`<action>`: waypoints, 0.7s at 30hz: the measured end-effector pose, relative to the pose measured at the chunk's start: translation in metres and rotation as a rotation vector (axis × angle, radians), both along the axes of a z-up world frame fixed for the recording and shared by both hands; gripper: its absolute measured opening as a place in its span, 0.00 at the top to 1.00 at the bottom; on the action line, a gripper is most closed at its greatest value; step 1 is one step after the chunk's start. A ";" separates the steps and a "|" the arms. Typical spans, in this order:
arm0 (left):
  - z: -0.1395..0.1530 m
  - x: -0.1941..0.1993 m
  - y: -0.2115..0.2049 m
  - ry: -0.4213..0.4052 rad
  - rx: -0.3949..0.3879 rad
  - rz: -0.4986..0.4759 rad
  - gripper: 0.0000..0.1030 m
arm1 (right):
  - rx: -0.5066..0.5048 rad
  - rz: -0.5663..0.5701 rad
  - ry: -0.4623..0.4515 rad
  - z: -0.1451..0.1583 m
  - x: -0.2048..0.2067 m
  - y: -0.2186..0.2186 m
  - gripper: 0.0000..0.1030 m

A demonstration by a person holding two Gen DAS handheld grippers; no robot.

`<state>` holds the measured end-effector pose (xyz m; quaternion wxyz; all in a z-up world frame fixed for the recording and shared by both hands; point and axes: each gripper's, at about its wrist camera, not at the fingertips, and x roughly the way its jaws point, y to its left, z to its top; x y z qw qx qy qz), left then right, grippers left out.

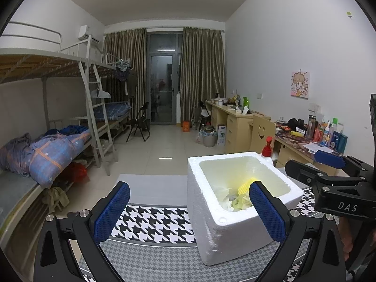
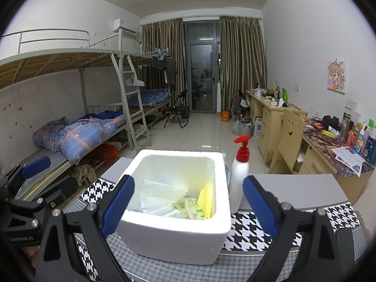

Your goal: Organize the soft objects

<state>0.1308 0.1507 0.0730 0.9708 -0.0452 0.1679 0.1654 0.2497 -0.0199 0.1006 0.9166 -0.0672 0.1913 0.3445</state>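
1. Your view of the foam box (image 2: 174,232) floor is blocked: white plastic bags (image 2: 162,197), a yellow ribbed piece (image 2: 206,197) and green-printed wrappers (image 2: 188,208) pile inside, their shapes hard to read.
2. A red-capped pump bottle (image 2: 239,176) stands just right of the foam box, its base cut off.
3. Your left gripper (image 1: 188,213) and right gripper (image 2: 188,209) both hold nothing, fingers spread wide, before the foam box.

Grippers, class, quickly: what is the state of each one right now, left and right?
Left gripper: open, holding nothing, jaws spread beside the foam box.
Right gripper: open, holding nothing.
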 end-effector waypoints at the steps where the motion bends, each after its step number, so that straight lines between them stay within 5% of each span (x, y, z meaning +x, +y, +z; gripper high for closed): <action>1: 0.000 -0.001 0.000 -0.002 -0.002 -0.001 0.01 | 0.000 -0.002 -0.004 0.001 -0.002 -0.001 0.07; 21: 0.010 -0.025 -0.025 -0.030 0.028 -0.029 0.01 | 0.034 -0.038 -0.060 0.013 -0.029 -0.032 0.07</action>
